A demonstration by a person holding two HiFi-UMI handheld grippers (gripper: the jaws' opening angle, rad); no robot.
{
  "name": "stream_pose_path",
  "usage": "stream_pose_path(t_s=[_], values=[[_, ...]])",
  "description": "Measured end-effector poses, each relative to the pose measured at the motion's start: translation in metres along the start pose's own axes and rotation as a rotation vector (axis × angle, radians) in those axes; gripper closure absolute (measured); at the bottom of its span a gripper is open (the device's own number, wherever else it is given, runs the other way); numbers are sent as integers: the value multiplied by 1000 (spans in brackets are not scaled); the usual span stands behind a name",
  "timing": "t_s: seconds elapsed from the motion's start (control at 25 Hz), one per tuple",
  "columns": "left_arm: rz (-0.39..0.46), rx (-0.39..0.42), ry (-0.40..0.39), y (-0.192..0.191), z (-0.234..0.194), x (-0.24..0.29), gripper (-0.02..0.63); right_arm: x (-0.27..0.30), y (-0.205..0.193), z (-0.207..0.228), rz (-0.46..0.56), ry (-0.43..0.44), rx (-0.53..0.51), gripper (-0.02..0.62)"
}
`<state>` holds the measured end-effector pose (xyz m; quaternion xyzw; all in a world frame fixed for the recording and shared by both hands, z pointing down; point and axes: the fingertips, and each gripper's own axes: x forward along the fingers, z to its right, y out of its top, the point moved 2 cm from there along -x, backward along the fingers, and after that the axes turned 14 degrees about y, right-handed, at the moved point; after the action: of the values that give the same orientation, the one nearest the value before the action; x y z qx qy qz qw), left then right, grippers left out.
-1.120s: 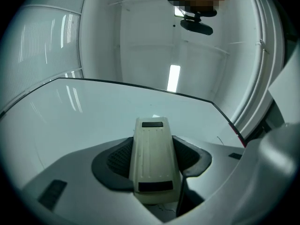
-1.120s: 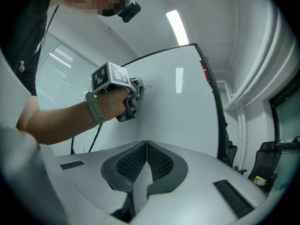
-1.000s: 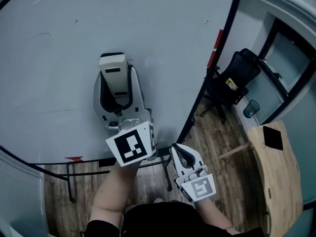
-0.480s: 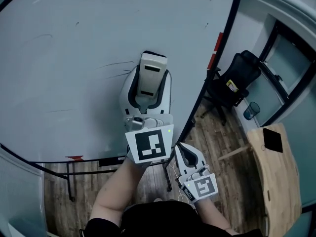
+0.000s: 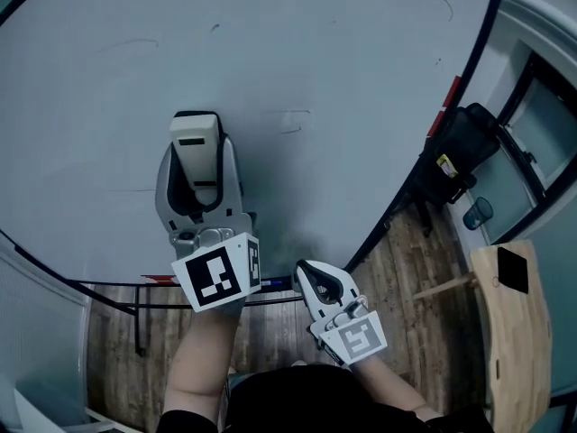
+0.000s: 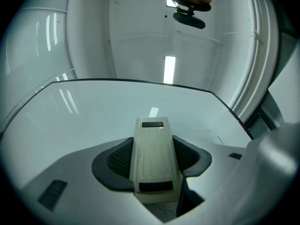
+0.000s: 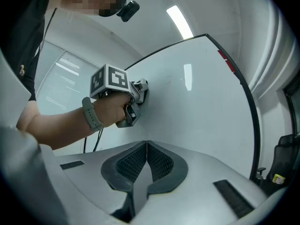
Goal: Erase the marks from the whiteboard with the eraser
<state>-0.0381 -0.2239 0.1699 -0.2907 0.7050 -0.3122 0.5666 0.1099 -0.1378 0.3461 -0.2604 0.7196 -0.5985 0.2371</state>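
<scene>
Eraser (image 6: pixel 153 159) clamped between jaws of left gripper (image 5: pixel 196 165), held against whiteboard (image 5: pixel 361 70), lower middle. Right gripper (image 7: pixel 146 163) fully closed, nothing gripped, kept off board. Risk: faint marks (image 5: pixel 293 120) to right likely missed if pad tilted or pressure lost; eraser could be twisted in jaws

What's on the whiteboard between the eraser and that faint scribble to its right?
Nothing. The head view shows only bare whiteboard between the eraser and the scribble.

Left claw (image 5: pixel 196 177) clamps the eraser (image 5: pixel 196 144), arm outstretched; right claw (image 5: pixel 303 272) closed.
</scene>
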Motion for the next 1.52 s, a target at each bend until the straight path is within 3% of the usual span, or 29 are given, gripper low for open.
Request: stream_pose_path(t_s=[0.12, 0.28, 0.32, 0.48, 0.64, 0.84, 0.92, 1.04, 1.32, 1.52], values=[[-8, 2, 32, -1, -11, 1, 345, 10, 3, -11, 21, 24, -20, 566], [3, 49, 0, 7, 18, 1, 345, 1, 1, -4, 5, -41, -13, 566], [3, 75, -31, 8, 32, 0, 345, -5, -2, 0, -8, -74, -3, 566], [7, 325, -229, 6, 93, -7, 345, -33, -4, 20, -16, -204, 28, 566], [63, 436, -372, -3, 146, -22, 345, -55, -7, 30, 20, -291, 62, 566], [62, 619, -530, -16, 150, -36, 345, -68, -22, 33, -5, -353, 97, 566], [69, 690, -573, -25, 135, -43, 345, -58, -25, 29, -6, -344, 117, 566], [76, 744, -571, -40, 91, -49, 344, -31, -27, 15, -2, -301, 128, 566], [70, 778, -556, -61, -44, -45, 344, 67, -26, -38, -1, -114, 134, 566], [6, 802, -507, -70, -146, -35, 342, 134, -28, -83, -3, 10, 143, 566]])
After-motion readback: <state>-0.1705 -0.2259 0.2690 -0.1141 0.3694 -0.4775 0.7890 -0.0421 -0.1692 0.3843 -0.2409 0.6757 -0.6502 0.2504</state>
